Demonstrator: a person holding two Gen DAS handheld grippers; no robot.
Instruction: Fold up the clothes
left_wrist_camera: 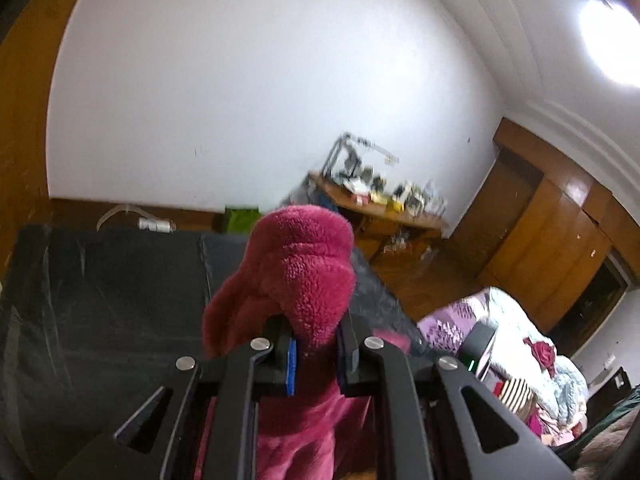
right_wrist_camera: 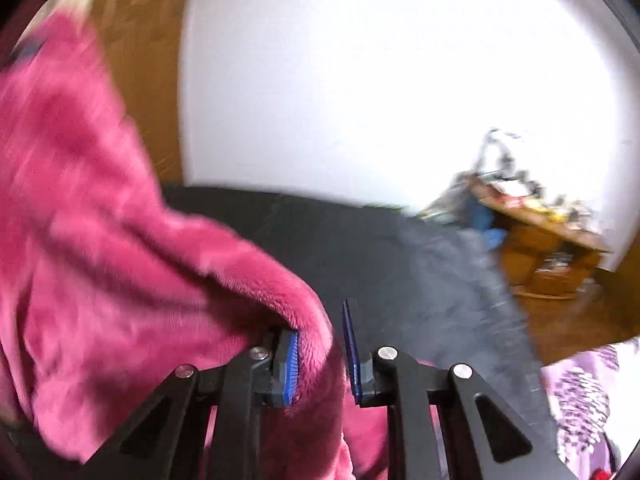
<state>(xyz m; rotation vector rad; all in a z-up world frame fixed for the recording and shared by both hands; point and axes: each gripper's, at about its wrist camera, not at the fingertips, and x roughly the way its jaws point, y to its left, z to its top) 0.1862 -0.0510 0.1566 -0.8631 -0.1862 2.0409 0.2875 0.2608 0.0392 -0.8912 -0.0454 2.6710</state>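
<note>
A fluffy magenta fleece garment [left_wrist_camera: 304, 272] bunches up between the fingers of my left gripper [left_wrist_camera: 318, 356], which is shut on it and holds it above the dark table [left_wrist_camera: 100, 300]. In the right wrist view the same garment [right_wrist_camera: 100, 240] hangs in a wide sheet across the left side. My right gripper [right_wrist_camera: 322, 360] is shut on a fold of it between the blue pads [right_wrist_camera: 290, 364]. The right view is blurred by motion.
A dark cloth covers the table [right_wrist_camera: 360, 248]. A cluttered wooden desk [left_wrist_camera: 384, 208] stands by the white wall. A bed with purple bedding and piled clothes [left_wrist_camera: 520, 344] lies at the right. Wooden wardrobes [left_wrist_camera: 560, 240] line the far right.
</note>
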